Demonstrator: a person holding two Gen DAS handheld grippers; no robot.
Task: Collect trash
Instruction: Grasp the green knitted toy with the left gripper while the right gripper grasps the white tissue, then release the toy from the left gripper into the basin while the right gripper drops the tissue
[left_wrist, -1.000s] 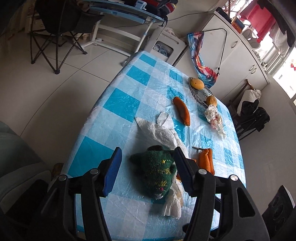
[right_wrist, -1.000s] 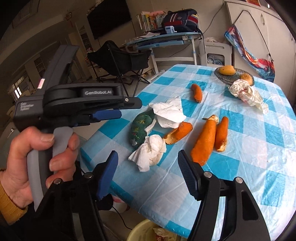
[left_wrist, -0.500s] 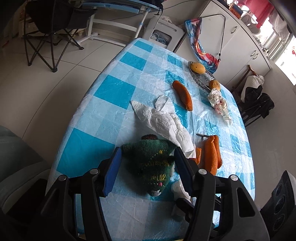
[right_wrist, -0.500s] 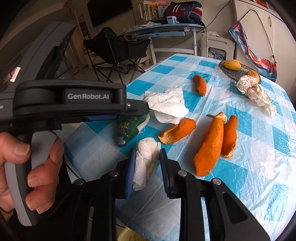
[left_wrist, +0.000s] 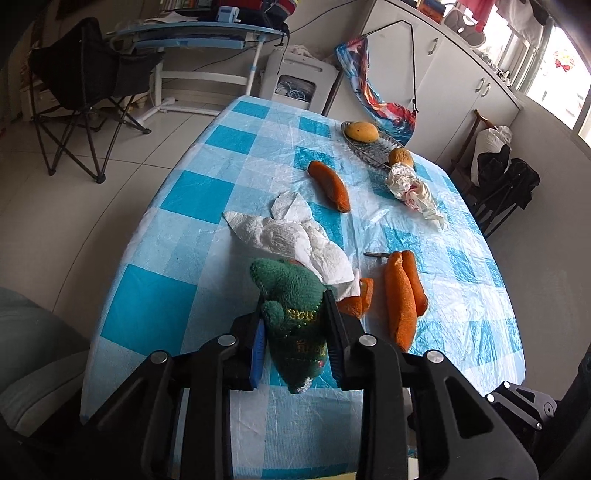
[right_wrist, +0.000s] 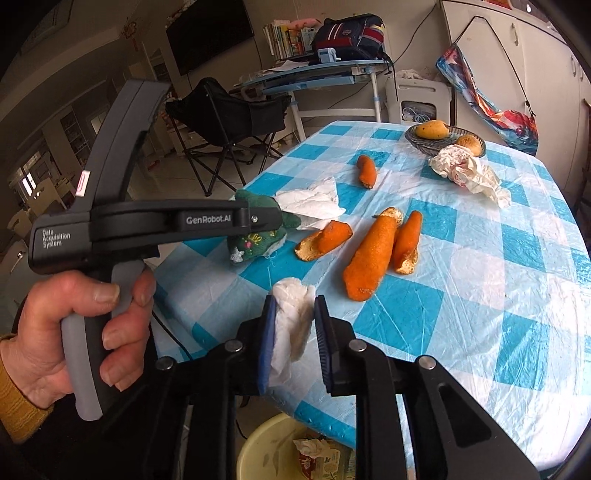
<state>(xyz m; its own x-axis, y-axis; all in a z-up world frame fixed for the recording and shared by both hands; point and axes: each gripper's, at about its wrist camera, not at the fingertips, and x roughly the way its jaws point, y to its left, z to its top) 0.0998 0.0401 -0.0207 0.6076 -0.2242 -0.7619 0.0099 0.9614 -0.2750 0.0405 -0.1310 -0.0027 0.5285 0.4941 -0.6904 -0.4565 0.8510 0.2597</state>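
Now, right gripper (right_wrist: 293, 334): jaws pressed in on a crumpled white tissue wad (right_wrist: 293, 325), held at the near edge of the table, above the bin.
Tissue wad: soft, bunched, plain white; it bulges out above the pads and hangs a little below them.
Left gripper (left_wrist: 295, 343): jaws closing, with a green knitted toy (left_wrist: 293, 314) between them; both pads lie against its sides.
Green toy: fuzzy dark green with yellow stitching, its far end sticking out past the fingertips, its pale tip pointing toward the camera.
Hand (right_wrist: 70, 332): wrapped round the grey handle of the left gripper, at the near left of the right wrist view; a mustard sleeve cuff (right_wrist: 14, 391) shows at the wrist.
Table (left_wrist: 207, 192): covered in a blue and white checked plastic cloth.
Flat tissue (left_wrist: 291, 240): spread open just beyond the toy, one corner touching it.
Orange peels (right_wrist: 373, 247): two long pieces side by side in the middle, a shorter curled one to their left, another far off alone.
Crumpled wrapper (right_wrist: 469, 171): white with red marks, at the far right beside a glass dish (right_wrist: 439, 142) holding two yellow fruits.
Bin (right_wrist: 266, 450): yellow, on the floor under the near table edge, trash already inside.
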